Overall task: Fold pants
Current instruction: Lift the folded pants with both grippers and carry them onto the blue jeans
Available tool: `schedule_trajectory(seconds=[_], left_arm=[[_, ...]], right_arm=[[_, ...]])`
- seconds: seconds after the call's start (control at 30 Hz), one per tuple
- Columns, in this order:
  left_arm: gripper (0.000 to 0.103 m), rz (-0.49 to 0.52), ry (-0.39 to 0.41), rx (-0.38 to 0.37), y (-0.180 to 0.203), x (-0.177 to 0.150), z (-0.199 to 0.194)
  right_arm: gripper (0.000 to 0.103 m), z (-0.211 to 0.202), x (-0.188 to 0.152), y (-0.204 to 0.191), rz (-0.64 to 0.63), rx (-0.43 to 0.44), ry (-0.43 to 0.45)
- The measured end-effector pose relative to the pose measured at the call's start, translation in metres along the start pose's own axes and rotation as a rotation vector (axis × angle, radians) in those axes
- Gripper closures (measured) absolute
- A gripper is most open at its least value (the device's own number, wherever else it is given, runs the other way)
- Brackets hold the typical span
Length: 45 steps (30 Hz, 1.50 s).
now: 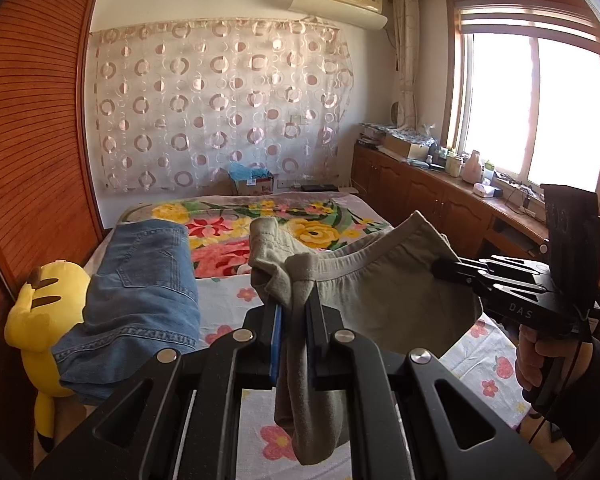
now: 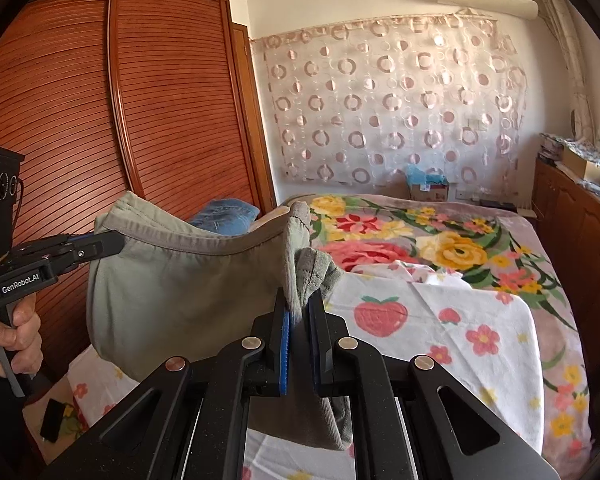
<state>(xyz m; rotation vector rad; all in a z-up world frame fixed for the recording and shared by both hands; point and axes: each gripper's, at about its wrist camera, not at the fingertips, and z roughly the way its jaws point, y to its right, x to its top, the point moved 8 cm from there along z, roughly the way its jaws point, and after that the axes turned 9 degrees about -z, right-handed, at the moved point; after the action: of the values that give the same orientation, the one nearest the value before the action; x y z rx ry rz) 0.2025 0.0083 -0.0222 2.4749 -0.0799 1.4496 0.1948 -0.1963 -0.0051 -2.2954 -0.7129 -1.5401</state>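
Grey-green pants [image 1: 380, 296] hang in the air above the bed, stretched by the waistband between both grippers. In the left wrist view my left gripper [image 1: 296, 300] is shut on one bunched end of the waistband, and cloth hangs down between its fingers. My right gripper [image 1: 438, 268], with a hand on its handle, is shut on the other end at the right. The right wrist view shows the same pants [image 2: 180, 288] sagging in a curve, with my right gripper [image 2: 300, 300] shut on the near end and my left gripper [image 2: 118, 242] clamping the far end at the left.
Folded blue jeans [image 1: 140, 296] lie at the bed's left side beside a yellow plush toy [image 1: 40, 312]. The bed carries a floral blanket [image 1: 300, 228] and a strawberry-print sheet [image 2: 420, 320]. A brown wardrobe [image 2: 120, 120] stands left, and a cluttered wooden cabinet [image 1: 440, 196] runs under the window.
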Motion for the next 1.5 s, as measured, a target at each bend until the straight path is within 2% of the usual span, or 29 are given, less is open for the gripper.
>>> schedule_trajectory(seconds=[0.3,0.53,0.8,0.93,1.1,1.23,1.5], left_arm=[[0.092,-0.03,0.036,0.043,-0.042,0.007,-0.004],[0.092,-0.064,0.036,0.082,-0.082,0.009,0.006],[0.092,-0.094,0.043,0.139,-0.124,0.027,0.022],[0.092,-0.102,0.056,0.193,-0.145,0.038,0.029],[0.092,-0.153,0.076,0.236,-0.169,0.044,0.037],[0.092,-0.193,0.076,0.263,-0.187,0.041,0.041],[0.092,-0.282,0.051,0.304,-0.214,0.019,0.048]], right_arm=[[0.095,0.038,0.016,0.002,-0.064,0.039,-0.003],[0.095,0.086,0.031,-0.002,-0.109,0.09,-0.02],[0.095,0.143,0.062,0.017,-0.136,0.143,-0.015],[0.095,0.17,0.084,0.023,-0.16,0.171,0.005],[0.095,0.214,0.107,0.027,-0.182,0.223,0.009],[0.095,0.252,0.114,0.021,-0.245,0.236,-0.01],[0.095,0.33,0.13,0.002,-0.347,0.319,-0.059]])
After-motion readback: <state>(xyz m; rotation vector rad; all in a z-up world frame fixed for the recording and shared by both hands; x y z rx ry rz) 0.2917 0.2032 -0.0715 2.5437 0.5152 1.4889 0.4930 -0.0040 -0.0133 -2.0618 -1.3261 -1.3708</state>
